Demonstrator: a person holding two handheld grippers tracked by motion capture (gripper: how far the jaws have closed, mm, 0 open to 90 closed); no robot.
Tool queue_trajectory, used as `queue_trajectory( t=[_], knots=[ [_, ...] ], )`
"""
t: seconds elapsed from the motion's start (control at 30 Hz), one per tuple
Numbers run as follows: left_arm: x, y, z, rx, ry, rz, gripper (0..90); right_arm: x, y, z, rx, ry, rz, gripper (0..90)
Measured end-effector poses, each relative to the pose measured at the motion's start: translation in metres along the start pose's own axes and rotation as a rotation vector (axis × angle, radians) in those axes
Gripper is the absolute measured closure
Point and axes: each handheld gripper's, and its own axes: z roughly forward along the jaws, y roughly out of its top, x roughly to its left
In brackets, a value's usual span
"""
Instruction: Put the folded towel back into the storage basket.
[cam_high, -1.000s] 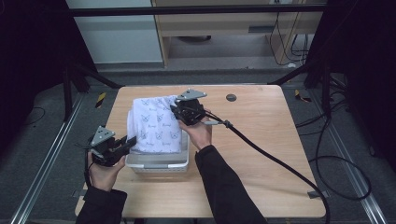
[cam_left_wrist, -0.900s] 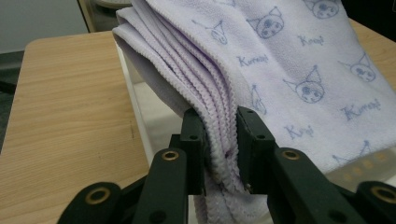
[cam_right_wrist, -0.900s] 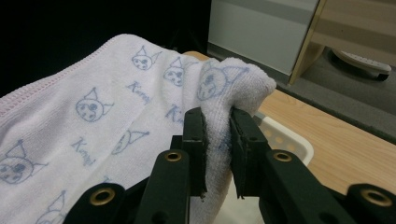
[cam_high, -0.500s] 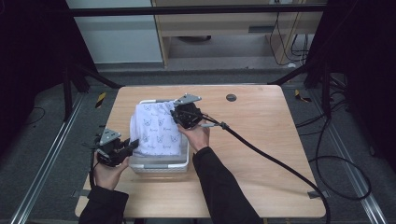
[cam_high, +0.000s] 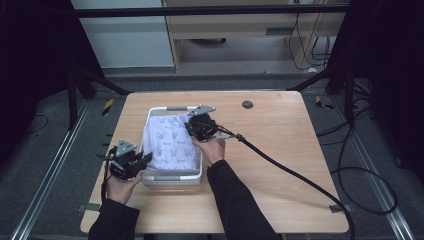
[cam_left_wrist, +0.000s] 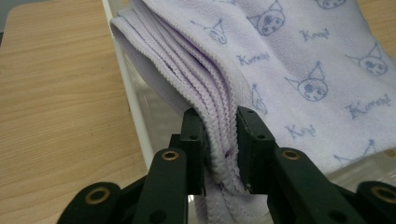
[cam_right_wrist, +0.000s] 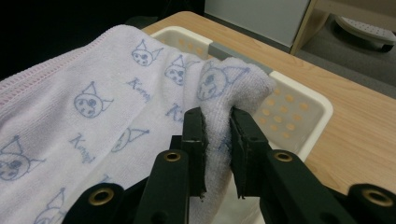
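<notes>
Two claws pinch one folded lilac towel (cam_high: 170, 142) printed with cat faces: left claw (cam_left_wrist: 220, 140) clamps its layered stitched hem, right claw (cam_right_wrist: 217, 140) a bunched corner, over the white basket (cam_high: 172, 179) between them.

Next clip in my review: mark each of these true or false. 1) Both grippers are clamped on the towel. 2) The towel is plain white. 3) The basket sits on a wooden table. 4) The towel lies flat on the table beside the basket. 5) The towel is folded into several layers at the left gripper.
1) True: the left gripper and the right gripper each pinch the folded towel.
2) False: it is pale lilac, printed with cat-like faces and lettering.
3) True: the white basket stands on the wooden table.
4) False: the towel is held over the basket, partly inside it.
5) True: several stacked hems show between its jaws.
</notes>
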Motion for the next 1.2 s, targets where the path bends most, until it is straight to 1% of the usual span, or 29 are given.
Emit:
queue_trajectory(
  t=[0.13, 0.3, 0.43, 0.53, 0.57, 0.67, 0.8, 0.97, 1.07, 1.1, 1.2],
  knots=[
    [-0.001, -0.002, 0.005, 0.019, 0.005, 0.007, 73.1, -0.001, -0.004, 0.005, 0.018, 0.0, -0.004, 76.9],
    [0.0, -0.004, 0.009, 0.038, 0.014, 0.007, 72.6, -0.001, -0.009, 0.012, 0.035, -0.004, -0.007, 76.3],
    [0.001, -0.005, 0.013, 0.06, 0.019, -0.001, 67.9, 0.0, -0.012, 0.016, 0.059, -0.009, -0.019, 74.1],
    [0.001, -0.005, 0.012, 0.055, 0.026, -0.005, 64.5, 0.0, -0.015, 0.019, 0.08, -0.018, -0.037, 71.6],
    [0.001, -0.005, 0.011, 0.047, 0.032, -0.013, 62.7, 0.0, -0.016, 0.019, 0.088, -0.018, -0.042, 70.1],
    [0.003, -0.004, 0.007, 0.027, 0.034, -0.028, 60.2, 0.0, -0.017, 0.019, 0.085, -0.018, -0.063, 67.5],
    [0.004, -0.003, 0.003, 0.006, 0.034, -0.036, 60.0, 0.0, -0.013, 0.014, 0.058, -0.019, -0.061, 60.8],
    [0.003, 0.0, -0.006, -0.041, 0.033, -0.034, 58.6, -0.003, -0.01, 0.0, 0.022, -0.017, -0.04, 51.1],
    [0.001, 0.001, -0.01, -0.062, 0.025, -0.028, 56.7, -0.006, -0.012, -0.01, 0.005, -0.015, -0.025, 43.0],
    [0.001, 0.001, -0.011, -0.063, 0.027, -0.02, 55.6, -0.007, -0.012, -0.014, 0.0, -0.016, -0.025, 39.9],
    [0.0, 0.001, -0.013, -0.074, 0.022, -0.025, 51.5, -0.011, -0.014, -0.028, -0.015, -0.005, -0.009, 33.8]
  ],
)
